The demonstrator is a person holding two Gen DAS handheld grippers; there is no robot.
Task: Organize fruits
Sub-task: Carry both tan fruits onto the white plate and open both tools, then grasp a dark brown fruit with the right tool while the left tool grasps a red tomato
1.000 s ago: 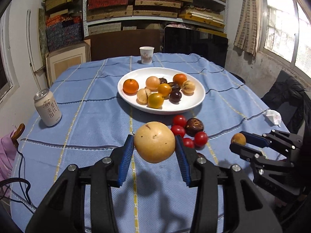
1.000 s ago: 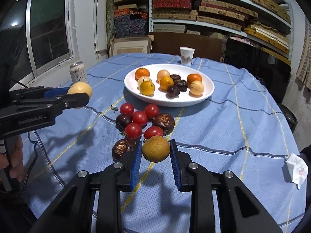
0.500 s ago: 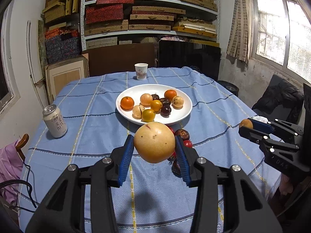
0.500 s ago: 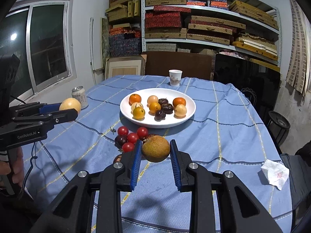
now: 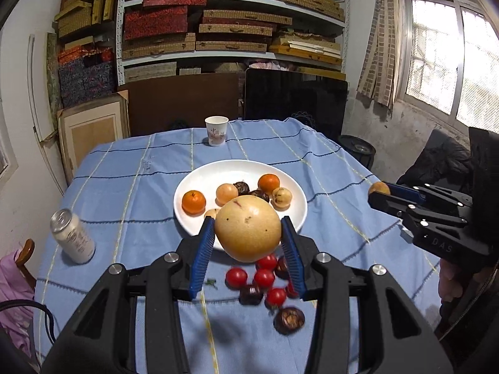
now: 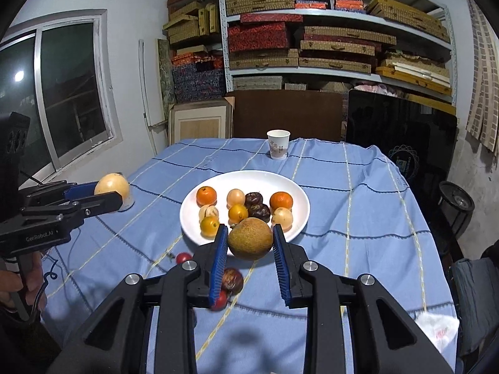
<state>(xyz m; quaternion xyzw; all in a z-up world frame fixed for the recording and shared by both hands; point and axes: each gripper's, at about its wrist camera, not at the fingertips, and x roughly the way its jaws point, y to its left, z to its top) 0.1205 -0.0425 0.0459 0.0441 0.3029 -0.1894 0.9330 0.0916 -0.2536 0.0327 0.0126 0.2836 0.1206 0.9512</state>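
From the left wrist, the left gripper [image 5: 248, 246] clamps a pale yellow fruit [image 5: 248, 228] in mid-air, the white plate [image 5: 290, 187] lying straight ahead and below. From the right wrist, the right gripper [image 6: 250, 249] pinches a brown fruit [image 6: 250, 238] just short of the plate's near rim, seemingly the closer of the two.

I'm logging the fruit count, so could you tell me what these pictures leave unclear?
- Left wrist: the pear hides part of the plate.
- Right wrist: the right gripper covers most of the loose tomatoes.
- Cup print: too small to read.
- Tissue: cut by a finger.
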